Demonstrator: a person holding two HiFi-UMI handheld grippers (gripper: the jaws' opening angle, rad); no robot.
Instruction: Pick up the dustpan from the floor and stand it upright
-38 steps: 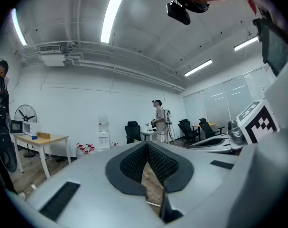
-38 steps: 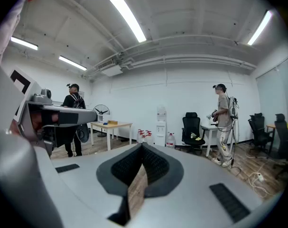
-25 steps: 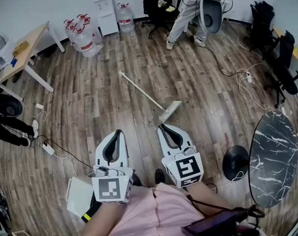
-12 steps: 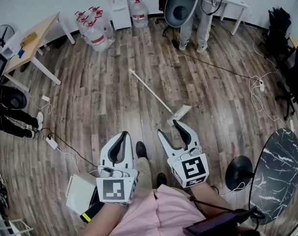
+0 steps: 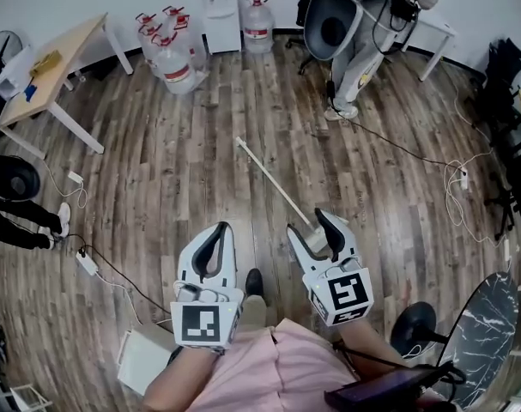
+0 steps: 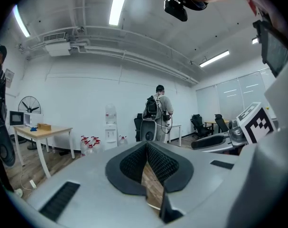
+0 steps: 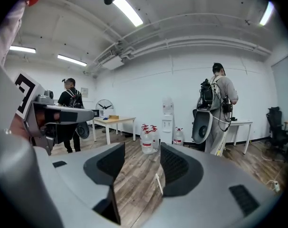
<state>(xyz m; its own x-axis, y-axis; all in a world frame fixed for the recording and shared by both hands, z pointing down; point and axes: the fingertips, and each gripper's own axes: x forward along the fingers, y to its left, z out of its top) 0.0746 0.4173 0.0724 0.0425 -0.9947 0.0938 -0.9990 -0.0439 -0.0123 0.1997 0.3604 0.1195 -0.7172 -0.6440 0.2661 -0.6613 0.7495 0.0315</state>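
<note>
Wooden floor (image 5: 183, 187): the dustpan (image 5: 273, 183) lay flat on it. Its long pale handle ran diagonally away from the person, and the pan end was mostly hidden behind the right gripper (image 5: 310, 227).

Right gripper: jaws apart, nothing between them but floor. It was held just above the pan end of the dustpan. Contact could not be made out in the head view. In the right gripper view a short stretch of the pale handle showed low between the jaws, not gripped.

Left gripper (image 5: 218, 233): jaws together at the tips, holding nothing, just beside the right one and clear of the dustpan.

Progress, as judged: nothing done yet. Approach looked nearly complete. Grasp, lift and standing upright all remained.
</note>
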